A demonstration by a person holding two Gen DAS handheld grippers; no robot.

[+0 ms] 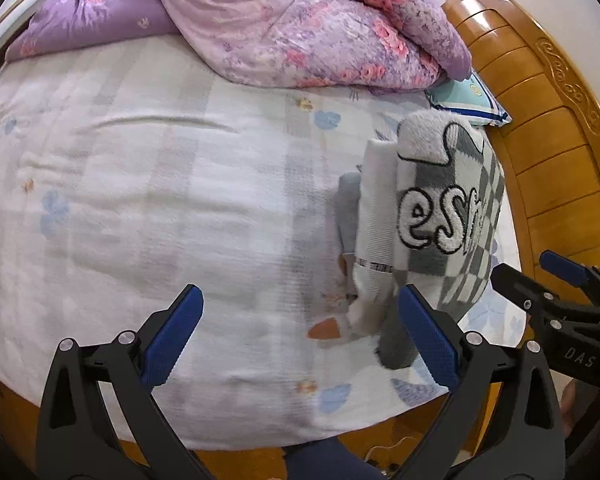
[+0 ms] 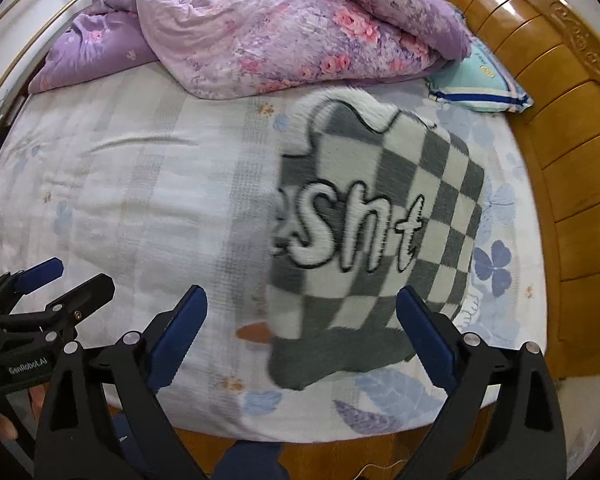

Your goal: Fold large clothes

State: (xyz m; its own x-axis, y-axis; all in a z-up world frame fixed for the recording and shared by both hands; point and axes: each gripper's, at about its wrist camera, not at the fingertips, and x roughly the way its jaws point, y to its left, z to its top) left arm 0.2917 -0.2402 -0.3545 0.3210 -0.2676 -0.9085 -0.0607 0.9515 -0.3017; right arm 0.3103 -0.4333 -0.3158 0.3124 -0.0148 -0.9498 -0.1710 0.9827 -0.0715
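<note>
Both the left gripper (image 1: 300,336) and the right gripper (image 2: 302,336) hang wide apart and empty above the bed (image 1: 140,200). The folded checkered sweater (image 2: 376,216) lies near the bed's front edge, beside the wooden footboard (image 2: 560,160). Judged best: leave the fold undisturbed. Beyond it, the floral quilt (image 2: 280,36) and a teal pillow (image 2: 480,88) crowd the far side.

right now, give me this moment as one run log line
stage: fold done | checkered sweater: folded, lying on bed sheet | left gripper: open, empty | right gripper: open, empty | quilt: heaped behind

Checkered sweater (image 2: 376,216) folded, on bed (image 2: 140,200).
</note>
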